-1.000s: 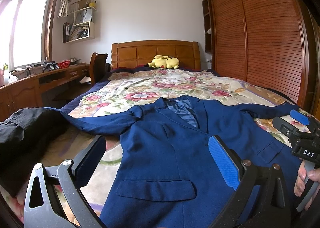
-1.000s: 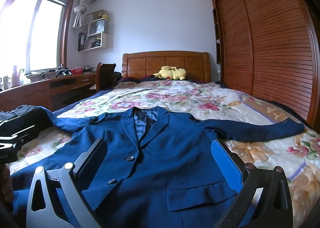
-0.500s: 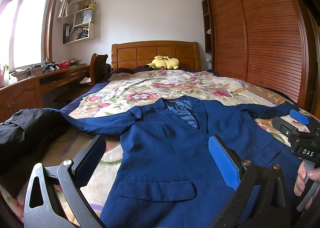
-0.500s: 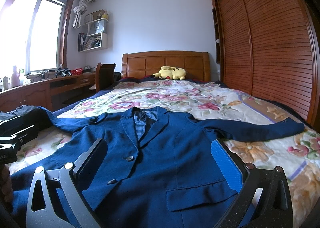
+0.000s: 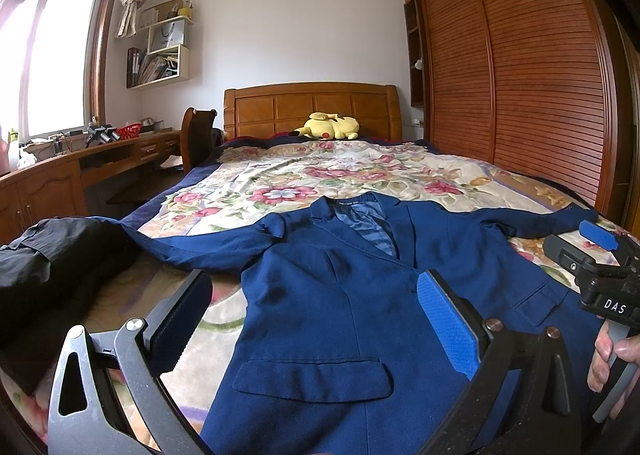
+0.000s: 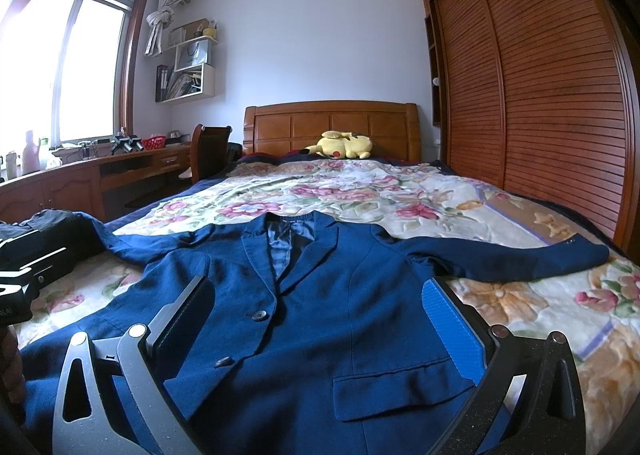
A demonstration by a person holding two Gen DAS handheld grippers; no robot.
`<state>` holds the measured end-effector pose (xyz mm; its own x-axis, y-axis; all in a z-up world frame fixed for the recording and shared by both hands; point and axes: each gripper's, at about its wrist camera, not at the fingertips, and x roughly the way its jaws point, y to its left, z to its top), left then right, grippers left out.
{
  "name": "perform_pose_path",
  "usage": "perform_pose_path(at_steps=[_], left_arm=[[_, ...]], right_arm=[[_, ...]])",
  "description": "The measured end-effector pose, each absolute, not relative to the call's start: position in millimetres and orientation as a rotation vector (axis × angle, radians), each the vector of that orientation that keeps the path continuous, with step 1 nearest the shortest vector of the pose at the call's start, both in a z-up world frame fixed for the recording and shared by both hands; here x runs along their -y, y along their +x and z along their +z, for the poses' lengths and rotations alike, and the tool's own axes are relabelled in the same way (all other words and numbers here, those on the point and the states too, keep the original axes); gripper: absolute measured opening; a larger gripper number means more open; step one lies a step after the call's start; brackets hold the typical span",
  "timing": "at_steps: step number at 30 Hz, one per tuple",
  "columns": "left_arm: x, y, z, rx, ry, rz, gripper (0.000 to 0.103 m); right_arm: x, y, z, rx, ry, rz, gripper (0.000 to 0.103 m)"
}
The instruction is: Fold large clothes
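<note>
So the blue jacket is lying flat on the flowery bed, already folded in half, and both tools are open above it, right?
Not quite: the jacket is not folded. The right wrist view shows it spread flat on the bed, face up, with both sleeves stretched out to the sides. The rest holds: the left tool and right tool are both open above it.

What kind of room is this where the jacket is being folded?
Most likely a bedroom in a home. A blue jacket lies spread on a bed with a wooden headboard and a yellow plush toy, beside a slatted wooden wardrobe.
</note>
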<state>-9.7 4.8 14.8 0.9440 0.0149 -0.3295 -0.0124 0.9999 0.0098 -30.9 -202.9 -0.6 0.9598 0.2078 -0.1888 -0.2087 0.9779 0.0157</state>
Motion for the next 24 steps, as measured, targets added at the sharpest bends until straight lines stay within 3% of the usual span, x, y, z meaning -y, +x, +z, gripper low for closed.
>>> perform_pose_path(at_steps=[24], left_arm=[[-4.7,-10.5,14.6,-0.334,0.011,0.014,0.103]], right_arm=[[203.4,-29.1,-3.0,-0.198,-0.005,0.214,0.103]])
